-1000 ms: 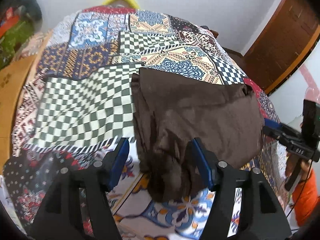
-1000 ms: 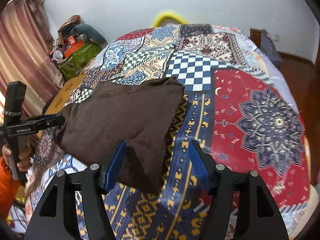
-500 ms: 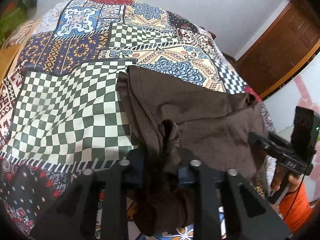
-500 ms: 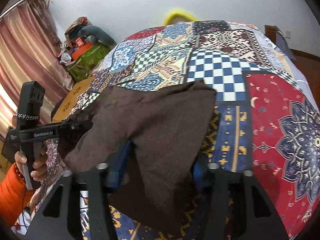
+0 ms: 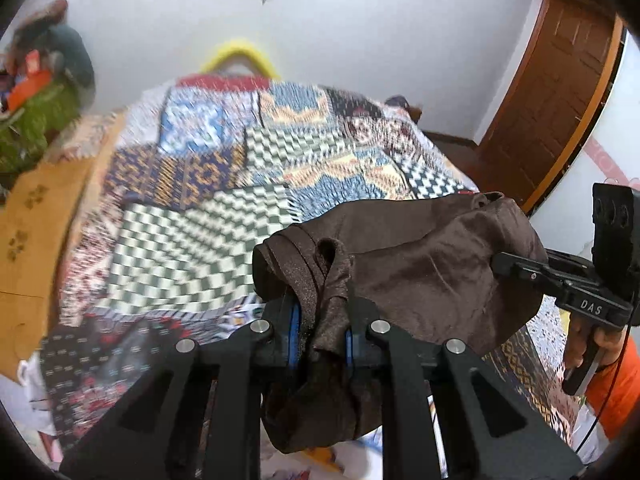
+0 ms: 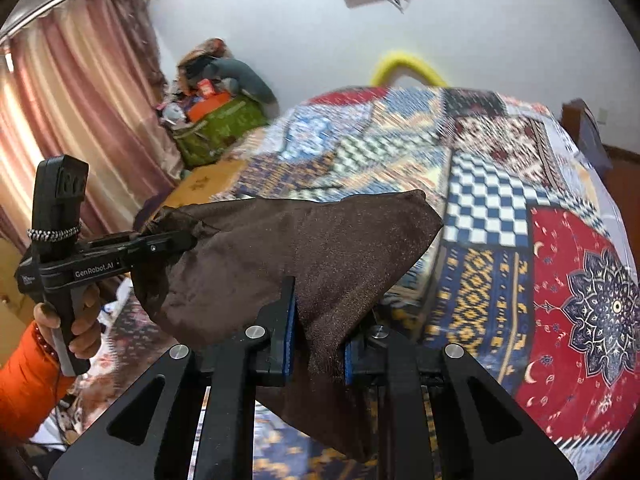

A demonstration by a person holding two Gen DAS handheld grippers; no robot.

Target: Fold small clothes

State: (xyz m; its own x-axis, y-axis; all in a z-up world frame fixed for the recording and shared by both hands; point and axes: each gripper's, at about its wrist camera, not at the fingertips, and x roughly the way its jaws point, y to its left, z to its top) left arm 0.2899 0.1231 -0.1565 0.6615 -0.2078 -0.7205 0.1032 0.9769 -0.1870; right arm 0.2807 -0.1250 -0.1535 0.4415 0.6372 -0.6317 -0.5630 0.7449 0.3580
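Observation:
A small dark brown garment [image 5: 420,272] hangs in the air above the bed, stretched between both grippers. My left gripper [image 5: 320,332] is shut on a bunched edge of it. My right gripper [image 6: 316,332] is shut on the opposite edge of the brown garment [image 6: 312,248]. The right gripper also shows in the left wrist view [image 5: 500,266] at the right, and the left gripper shows in the right wrist view [image 6: 188,242] at the left. The garment's lower part sags below the jaws.
A patchwork bedspread [image 5: 224,208] covers the bed [image 6: 540,240] under the garment. A green bag with clutter [image 6: 216,124] and pink curtains [image 6: 80,120] stand at the left. A brown wooden door [image 5: 552,100] is at the right.
Both grippers went from open around the garment's edges to shut on it, then lifted it off the bedspread into the air.

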